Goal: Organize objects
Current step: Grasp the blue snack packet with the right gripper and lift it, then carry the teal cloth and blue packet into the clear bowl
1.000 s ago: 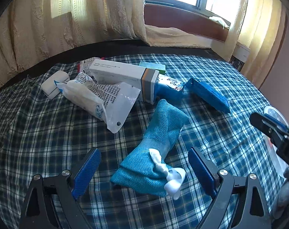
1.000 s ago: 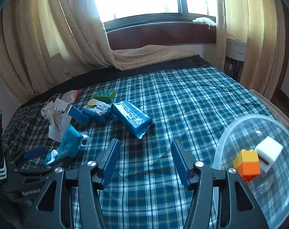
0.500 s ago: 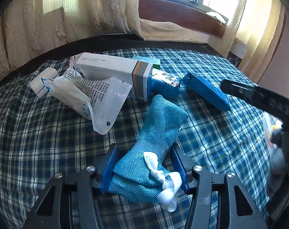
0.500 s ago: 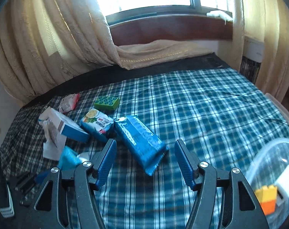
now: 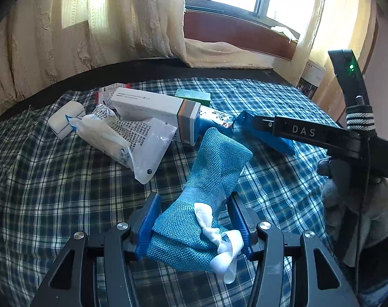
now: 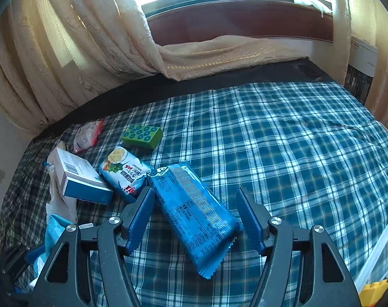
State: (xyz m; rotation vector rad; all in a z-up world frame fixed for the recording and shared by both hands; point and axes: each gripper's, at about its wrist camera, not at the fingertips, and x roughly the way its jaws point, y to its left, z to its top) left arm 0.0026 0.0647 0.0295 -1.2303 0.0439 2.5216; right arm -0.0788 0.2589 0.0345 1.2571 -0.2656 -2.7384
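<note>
The left claw [image 5: 194, 220] is clamped on the teal pouch [image 5: 201, 194], just in front of the white box [image 5: 155, 107]. The right claw [image 6: 194, 217], its jaws just widening, stands apart around the blue packet [image 6: 191, 209] on the plaid bed [image 6: 283, 140].

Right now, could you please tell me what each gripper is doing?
Left gripper: shut on the teal pouch.
Right gripper: open, blue packet between its jaws, ungripped.
</note>
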